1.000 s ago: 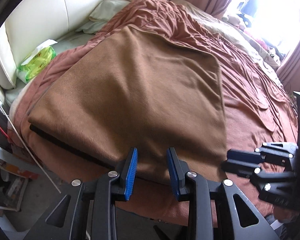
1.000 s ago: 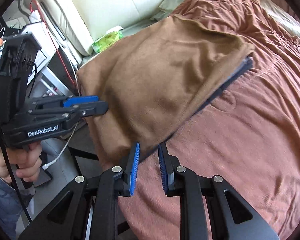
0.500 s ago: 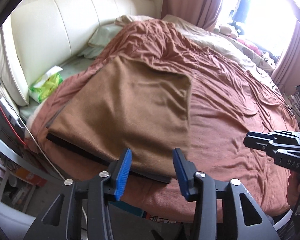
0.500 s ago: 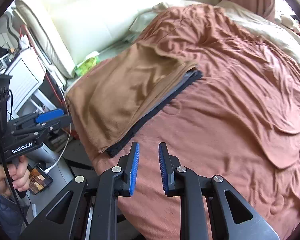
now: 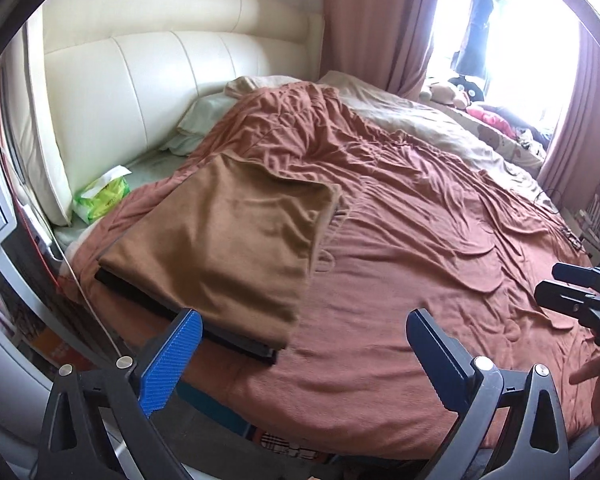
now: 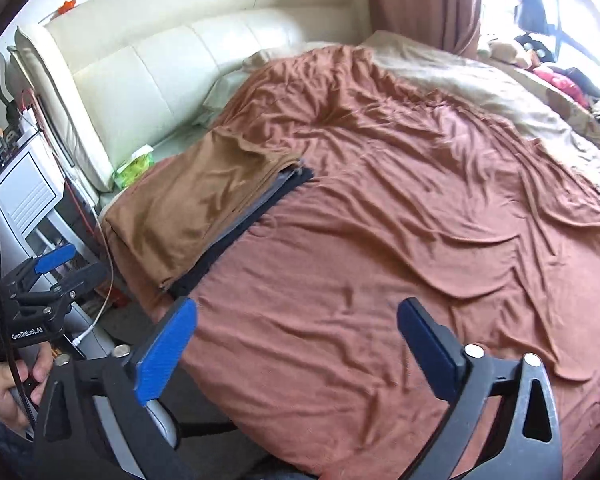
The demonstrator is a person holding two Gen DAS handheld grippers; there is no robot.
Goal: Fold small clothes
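- Folded brown garment [image 5: 228,248] lies flat atop darker clothes, stacked at the bed [image 5: 420,280] corner.
- Left gripper [image 5: 304,354] and right gripper [image 6: 296,344], jaws just opened wide, hold nothing, likely finished.

Folded garment [image 5: 228,240]: plain tan-brown, over a black layer. Bedspread [image 5: 420,248]: plain rust-brown. Headboard [image 5: 140,92]: cream. Packet [image 5: 100,200] at 9 o'clock: green and white. Curtains [image 5: 372,20]: dusty pink.

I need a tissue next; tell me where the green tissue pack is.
The green tissue pack lies at the head of the bed, left in both views, against the cream headboard and just beyond the folded brown garment.
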